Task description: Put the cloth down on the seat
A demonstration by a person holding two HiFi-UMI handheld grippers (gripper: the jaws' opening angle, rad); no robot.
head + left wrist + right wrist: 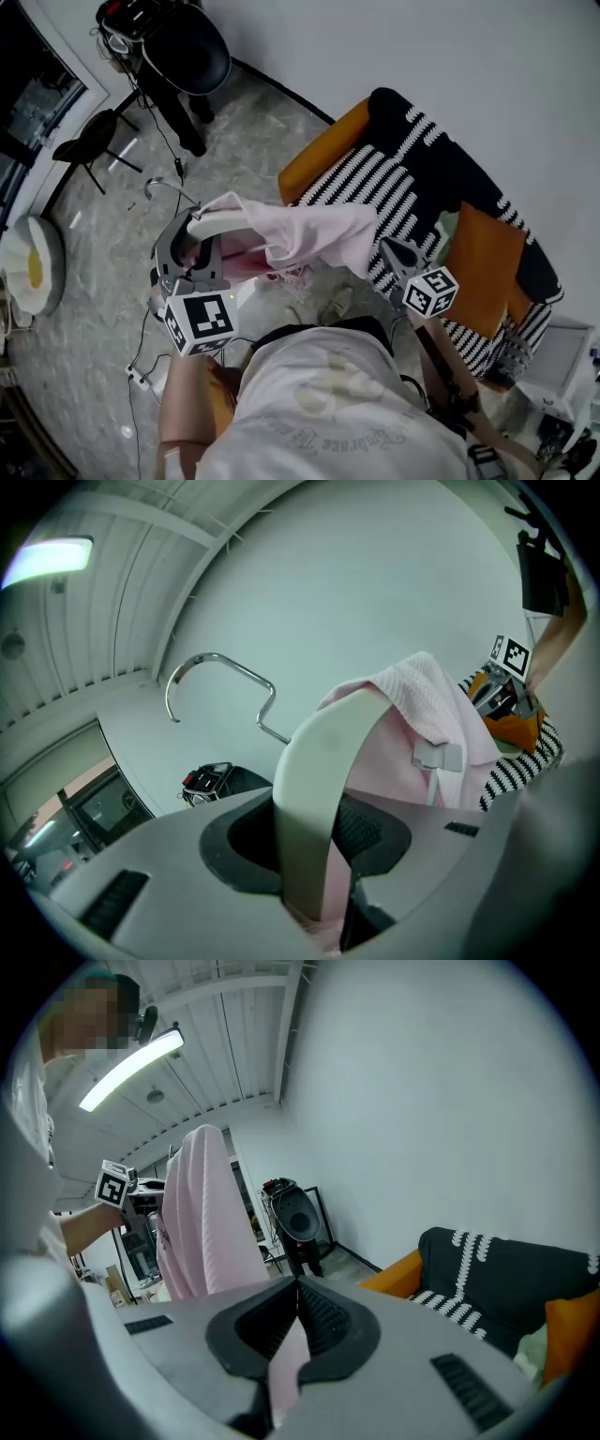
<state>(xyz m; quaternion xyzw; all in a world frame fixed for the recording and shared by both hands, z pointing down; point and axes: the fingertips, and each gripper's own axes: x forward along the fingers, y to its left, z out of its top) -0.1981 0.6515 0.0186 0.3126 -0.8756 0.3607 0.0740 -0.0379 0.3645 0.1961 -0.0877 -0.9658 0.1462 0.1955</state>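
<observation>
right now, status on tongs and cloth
Left tongs shut on hanger. Right tongs shut on cloth. Cloth in the air, short of seat. Path looks clear.

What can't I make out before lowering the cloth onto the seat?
- Head view: the cloth and the right gripper cover part of the seat's front edge on the sofa.
- Left gripper view: the far arm of the hanger is under the cloth, and the sofa is mostly behind it.
- Right gripper view: the gripper's own body cuts off the seat's front.
</observation>
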